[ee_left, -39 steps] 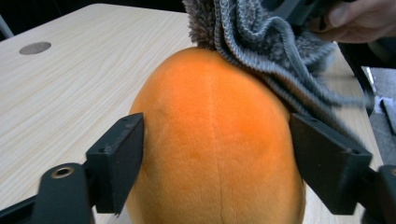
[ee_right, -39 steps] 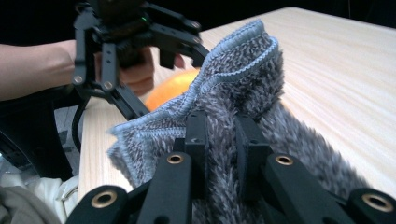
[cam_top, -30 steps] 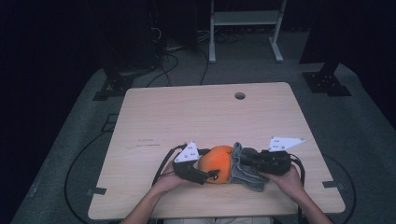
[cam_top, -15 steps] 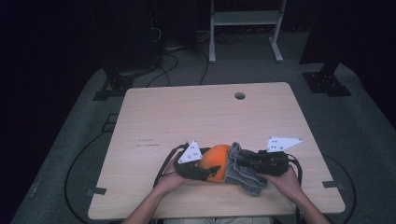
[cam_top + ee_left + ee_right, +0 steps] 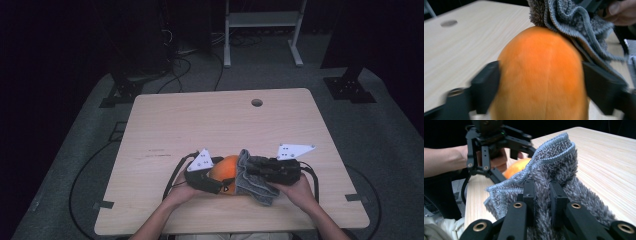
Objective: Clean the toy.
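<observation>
An orange, round, soft-looking object [image 5: 226,169] rests near the front edge of the wooden table [image 5: 200,125]. My left gripper [image 5: 221,181] has its jaws on both flanks of the orange object [image 5: 541,75], pressing on it; they have just been opening a little with it still between them. My right gripper [image 5: 253,172] is shut on a grey fluffy cloth [image 5: 250,184]. The cloth [image 5: 574,22] drapes over the far right side of the orange object. In the right gripper view the cloth [image 5: 554,157] is pinched between the fingertips of my right gripper [image 5: 542,187], and the orange object [image 5: 517,168] peeks out behind it.
A round hole [image 5: 257,102] pierces the table near its far edge. Beyond the table stand a white metal frame [image 5: 260,20] and dark stand feet [image 5: 120,92], with cables [image 5: 175,65] on the grey floor. The person's hands hold both grippers at the front edge.
The right gripper and the cloth have slid slightly left, further over the orange object. The left gripper has stayed in place around it.
</observation>
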A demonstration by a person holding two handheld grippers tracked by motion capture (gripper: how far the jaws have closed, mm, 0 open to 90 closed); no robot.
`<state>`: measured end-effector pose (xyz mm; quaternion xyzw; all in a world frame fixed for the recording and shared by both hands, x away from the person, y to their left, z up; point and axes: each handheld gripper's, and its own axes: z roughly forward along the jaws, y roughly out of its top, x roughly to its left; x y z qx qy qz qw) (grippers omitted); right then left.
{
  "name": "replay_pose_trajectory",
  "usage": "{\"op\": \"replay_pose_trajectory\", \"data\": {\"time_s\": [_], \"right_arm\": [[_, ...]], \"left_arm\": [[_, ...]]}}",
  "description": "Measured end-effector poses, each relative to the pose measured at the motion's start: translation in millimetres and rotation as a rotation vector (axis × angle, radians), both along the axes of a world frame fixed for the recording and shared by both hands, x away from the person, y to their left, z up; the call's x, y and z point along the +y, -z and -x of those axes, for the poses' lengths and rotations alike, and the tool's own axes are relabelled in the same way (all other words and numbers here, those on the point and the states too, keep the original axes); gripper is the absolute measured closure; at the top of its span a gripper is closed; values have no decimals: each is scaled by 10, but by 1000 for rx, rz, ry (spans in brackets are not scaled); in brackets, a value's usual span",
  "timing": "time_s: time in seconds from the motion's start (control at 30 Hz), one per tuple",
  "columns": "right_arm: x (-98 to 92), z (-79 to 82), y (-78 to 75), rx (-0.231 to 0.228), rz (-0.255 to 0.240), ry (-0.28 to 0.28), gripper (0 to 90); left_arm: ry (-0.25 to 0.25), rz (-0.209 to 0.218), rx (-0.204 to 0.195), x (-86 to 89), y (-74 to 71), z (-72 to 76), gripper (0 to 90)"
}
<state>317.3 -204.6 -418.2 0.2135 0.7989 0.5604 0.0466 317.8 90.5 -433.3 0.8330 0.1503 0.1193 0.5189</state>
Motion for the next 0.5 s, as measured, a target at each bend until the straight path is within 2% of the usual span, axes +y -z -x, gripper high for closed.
{"op": "replay_pose_trajectory", "data": {"time_s": [0.03,0.07,0.2,0.33,0.4,0.43,0.47,0.5], "right_arm": [[-116,-8,66,36,-5,15,774],[-175,-10,92,47,-3,29,775],[-336,-2,75,57,18,58,773],[-336,-40,-19,51,-53,41,772],[-274,-90,-18,61,-53,27,772],[-233,-110,6,73,-31,18,772],[-233,-110,6,73,-31,18,772],[-167,-114,62,89,-23,7,772]], "left_arm": [[8,-3,-12,-1,5,19,288],[13,-5,-23,-8,8,30,294],[33,-11,-43,-22,1,38,318],[60,-19,-69,-39,5,66,320],[61,-19,-62,-32,0,57,293],[41,-13,-24,-21,-3,29,239],[41,-13,-24,-21,-3,29,168],[3,-18,66,-26,-4,-24,107]]}}
